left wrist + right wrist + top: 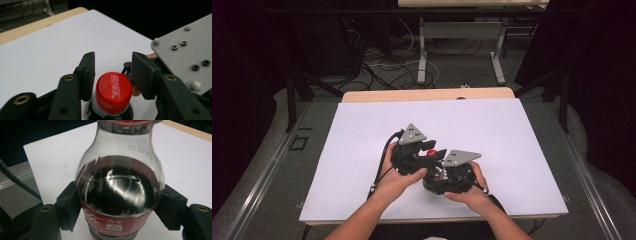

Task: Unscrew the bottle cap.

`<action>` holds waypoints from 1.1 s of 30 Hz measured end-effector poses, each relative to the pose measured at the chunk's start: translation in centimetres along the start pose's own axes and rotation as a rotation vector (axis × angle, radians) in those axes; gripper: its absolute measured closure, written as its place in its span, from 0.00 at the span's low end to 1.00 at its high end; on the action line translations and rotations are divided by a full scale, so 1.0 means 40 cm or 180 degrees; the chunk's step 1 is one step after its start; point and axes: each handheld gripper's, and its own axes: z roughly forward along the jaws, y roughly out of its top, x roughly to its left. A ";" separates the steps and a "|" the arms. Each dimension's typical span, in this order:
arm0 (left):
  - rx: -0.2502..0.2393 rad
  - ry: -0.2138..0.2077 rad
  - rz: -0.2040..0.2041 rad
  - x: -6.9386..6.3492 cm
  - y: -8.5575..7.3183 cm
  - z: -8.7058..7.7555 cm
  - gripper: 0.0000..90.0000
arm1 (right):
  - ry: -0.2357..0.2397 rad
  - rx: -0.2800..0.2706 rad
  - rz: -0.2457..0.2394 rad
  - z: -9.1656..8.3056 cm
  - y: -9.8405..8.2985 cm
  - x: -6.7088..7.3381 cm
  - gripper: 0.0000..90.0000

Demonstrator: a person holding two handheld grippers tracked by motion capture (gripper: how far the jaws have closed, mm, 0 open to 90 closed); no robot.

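Gripper work here is split between two hands: the right gripper (117,202) is clamped on the body of a small cola bottle (120,182), its jaws pressing the labelled waist from both sides, while the left gripper (112,72) stands over the red cap (114,92). In the left gripper view one jaw sits just beside the cap and the other stands a little off it, so the pads do not appear to be pressing; the jaws are only partly open, with the cap between them. The bottle stands upright on the white bench (362,150), near its front edge, between the person's two hands.

The step in hand looks like unscrewing the cap. To do it well, the left gripper should settle lower so that both pads meet the ribbed side of the cap squarely, not its top rim, and close evenly before any twist. The right gripper should keep its hold firm and steady, since a soft plastic wall can slip or buckle. The turn should follow the bottle's own axis; a tilted pull could tip the bottle or spill the dark drink.
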 end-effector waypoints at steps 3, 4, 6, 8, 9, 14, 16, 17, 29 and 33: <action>-0.0011 -0.0104 0.0042 0.010 0.003 -0.015 0.55 | 0.0076 0.0021 -0.0011 -0.002 0.000 -0.004 0.33; 0.0018 -0.0151 0.0071 0.013 0.003 -0.021 0.55 | 0.0079 -0.0010 -0.0032 -0.001 0.000 -0.005 0.33; 0.0029 -0.0246 0.0151 0.021 -0.002 -0.027 0.54 | 0.0111 -0.0009 0.0017 -0.002 0.000 -0.005 0.33; 0.0100 -0.0312 0.0195 0.030 -0.006 -0.034 0.54 | 0.0113 -0.0019 0.0026 -0.001 0.001 -0.004 0.33; 0.0105 -0.0347 0.0201 0.035 -0.009 -0.034 0.54 | 0.0112 -0.0018 0.0009 -0.001 0.000 -0.005 0.33; 0.0107 -0.0503 0.0147 0.059 -0.017 -0.027 0.54 | 0.0148 -0.0004 -0.0005 0.001 0.001 0.000 0.33; 0.0091 -0.0543 0.0152 0.062 -0.020 -0.021 0.54 | 0.0163 0.0036 -0.0022 0.001 0.001 0.001 0.33; 0.0089 -0.0562 0.0177 0.064 -0.020 -0.019 0.54 | 0.0160 -0.0026 -0.0015 0.005 0.000 0.002 0.33; 0.0087 -0.0583 0.0196 0.049 -0.016 0.012 0.69 | 0.0166 0.0021 -0.0042 0.007 -0.001 0.005 0.33; 0.0108 -0.0356 0.0132 0.034 -0.011 0.015 0.69 | 0.0129 0.0058 -0.0018 0.006 -0.002 0.003 0.33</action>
